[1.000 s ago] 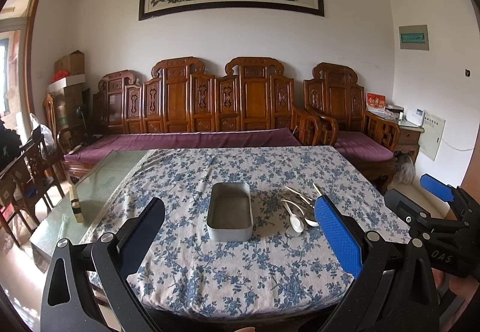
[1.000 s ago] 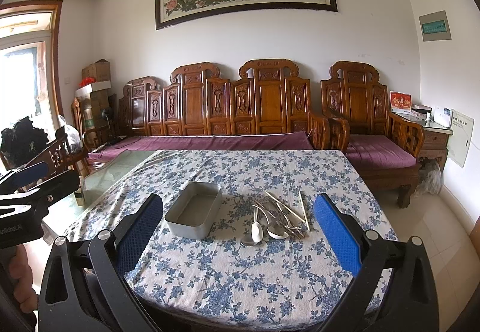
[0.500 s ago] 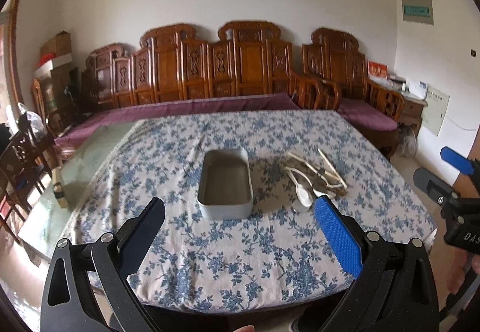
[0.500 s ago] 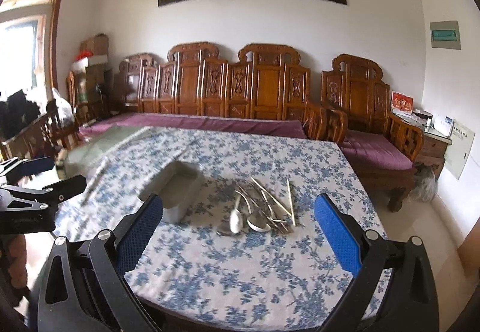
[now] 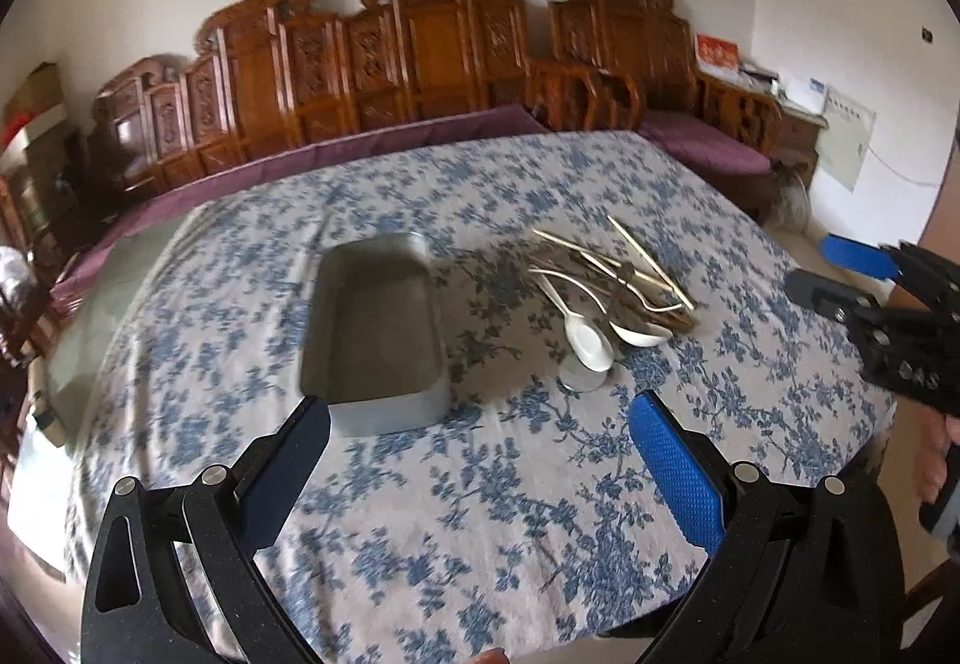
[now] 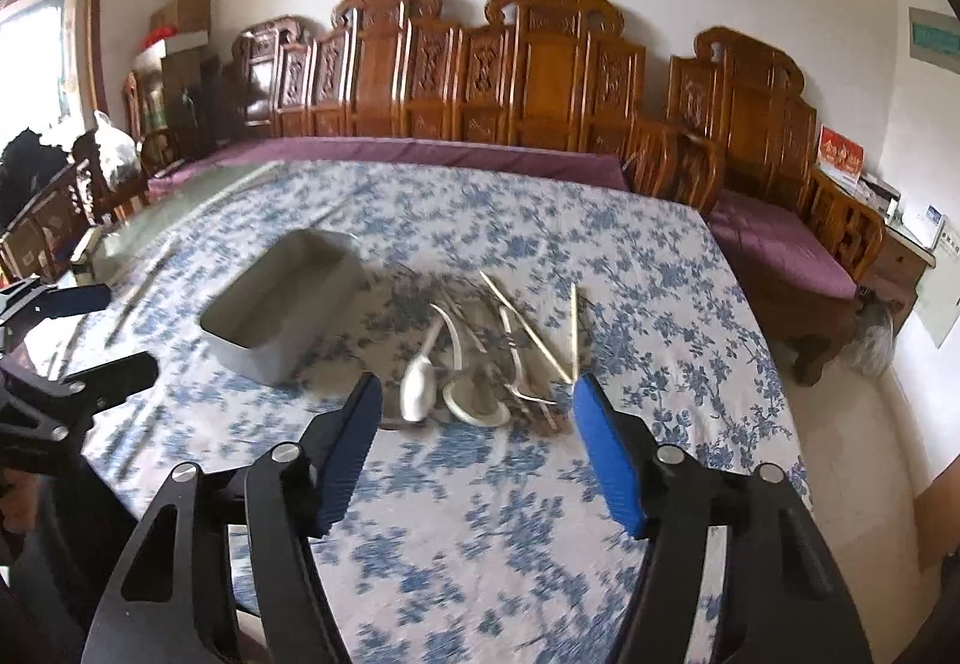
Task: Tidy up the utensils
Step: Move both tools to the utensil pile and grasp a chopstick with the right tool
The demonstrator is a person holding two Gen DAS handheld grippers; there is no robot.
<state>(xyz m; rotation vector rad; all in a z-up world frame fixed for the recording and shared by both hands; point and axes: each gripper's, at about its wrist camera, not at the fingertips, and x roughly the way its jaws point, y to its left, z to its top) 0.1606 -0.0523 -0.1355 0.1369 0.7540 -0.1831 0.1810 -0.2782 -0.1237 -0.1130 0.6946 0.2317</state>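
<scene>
A heap of utensils (image 5: 606, 292) is lying on the blue-flowered tablecloth (image 5: 480, 496), just to the right of a grey metal tray (image 5: 375, 322) as the left wrist view shows it. Within the heap, two white spoons (image 5: 591, 343) are resting with their bowls toward the near edge of the cloth, and pale chopsticks (image 5: 651, 262) are crossing over darker metal pieces that are too blurred to name singly. The tray is sitting apart from the heap, with a strip of bare cloth between them, and nothing is showing inside it. In the right wrist view the same heap (image 6: 498, 358) is lying just right of the tray (image 6: 282, 304), with one white spoon (image 6: 417, 382) nearest the camera. The left gripper (image 5: 480, 460) is hovering above the cloth on the near side of the tray, its blue-padded fingers (image 5: 675, 478) standing wide apart and holding nothing. The right gripper (image 6: 477, 454) is hovering on the near side of the heap, to the right of the tray, its fingers likewise spread with nothing between them and not touching any utensil. Beyond the tray, on the far side of the table, a carved wooden bench (image 6: 510, 81) with purple cushions is running along the white wall. Both views are showing motion blur.
</scene>
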